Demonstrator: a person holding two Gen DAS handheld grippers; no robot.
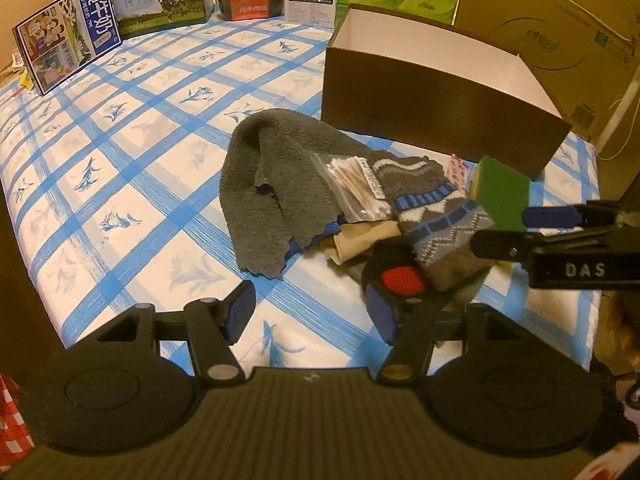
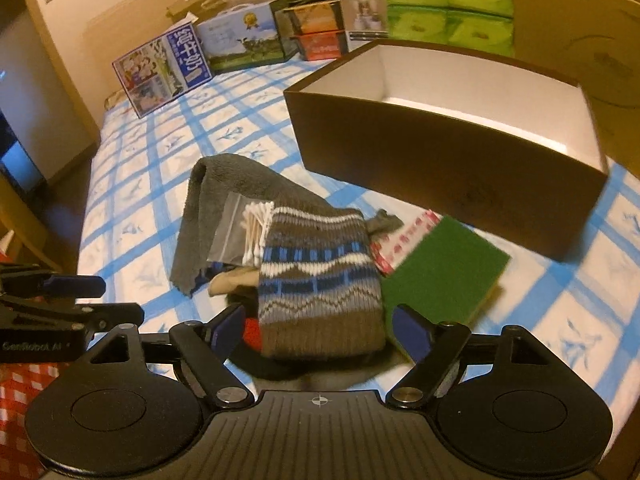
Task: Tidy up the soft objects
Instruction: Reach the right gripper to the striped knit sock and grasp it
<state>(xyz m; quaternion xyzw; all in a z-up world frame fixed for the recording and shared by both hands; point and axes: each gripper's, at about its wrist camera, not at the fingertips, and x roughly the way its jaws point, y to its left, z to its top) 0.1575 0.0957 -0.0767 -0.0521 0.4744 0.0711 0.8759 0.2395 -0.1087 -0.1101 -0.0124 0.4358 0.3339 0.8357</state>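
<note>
Here, a brown knitted sock with blue and white zigzag bands (image 2: 320, 284) lies just ahead of the right gripper (image 2: 318, 332), between its wide, empty jaws, possibly untouched. Beside it rests a green scouring sponge (image 2: 444, 276); a grey fleece cloth (image 1: 272, 184) lies beyond. The left gripper (image 1: 312, 312) hovers wide, empty. Farther ahead stands a brown cardboard box (image 2: 440, 152).

Left wrist view: looked forward and steeply down over its own tool (image 1: 312, 312) at the bed (image 1: 120, 184), near the pile (image 1: 340, 200), which lay ahead and rightward; the right tool (image 1: 560, 236) entered from the right edge.

Right wrist view: looked down over its tool (image 2: 316, 332), closer, the sock (image 2: 320, 280) dead ahead; the left tool (image 2: 76, 300) showed at left.

Shared: pile, box (image 1: 440, 112), cartons (image 1: 68, 40) behind.
</note>
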